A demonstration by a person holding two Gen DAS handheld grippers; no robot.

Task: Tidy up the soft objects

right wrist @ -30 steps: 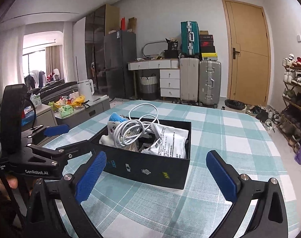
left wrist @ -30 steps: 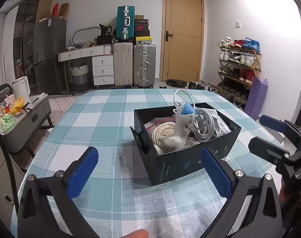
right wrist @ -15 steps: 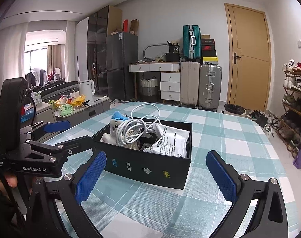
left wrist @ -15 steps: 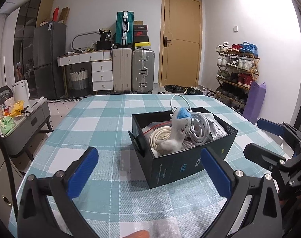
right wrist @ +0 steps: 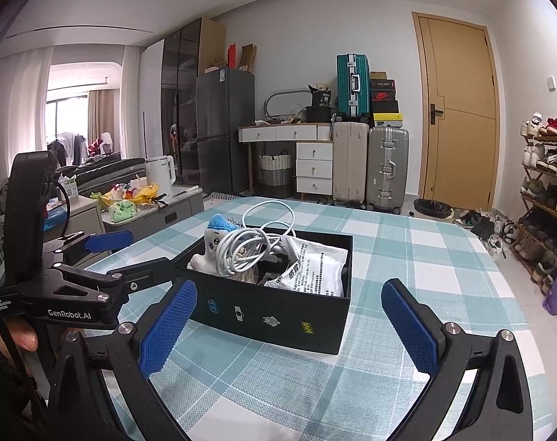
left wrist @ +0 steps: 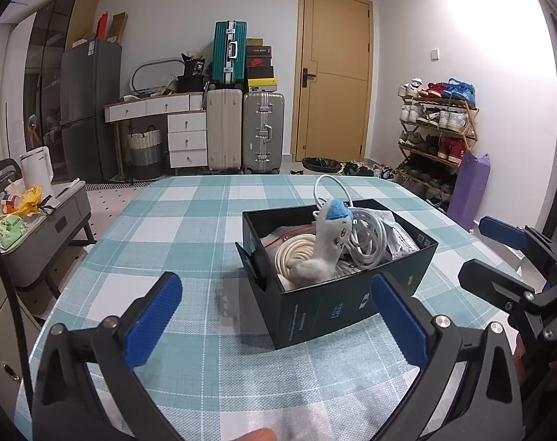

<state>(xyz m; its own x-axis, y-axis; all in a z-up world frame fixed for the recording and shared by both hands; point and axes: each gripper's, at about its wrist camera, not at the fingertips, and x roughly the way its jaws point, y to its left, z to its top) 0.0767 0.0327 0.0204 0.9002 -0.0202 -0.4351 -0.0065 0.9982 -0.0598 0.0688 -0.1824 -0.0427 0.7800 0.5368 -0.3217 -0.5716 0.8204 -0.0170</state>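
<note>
Left wrist view: the plush toy (left wrist: 324, 246) stands in the black box (left wrist: 337, 301) on the tabletop (left wrist: 190, 220), among a coiled cable (left wrist: 366, 242). Light and squashy, best pinched at its neck. Left hand-held gripper (left wrist: 275, 316) and right hand-held gripper (right wrist: 287, 325) both gape, empty.

I see open tablecloth (left wrist: 190, 228) left of the black box (left wrist: 326, 305) and behind it, w/ a bare strip in front too. Box top is open but crowded: white cable coil (right wrist: 241, 250) loops up above the rim, plush toy (left wrist: 324, 246) stands upright mid-box, printed packet (right wrist: 315, 268) fills the right end. Left gripper (left wrist: 275, 316) sits wide apart near the box's front-left corner; right gripper (right wrist: 289, 319) straddles the long front wall, nothing between its pads.
</note>
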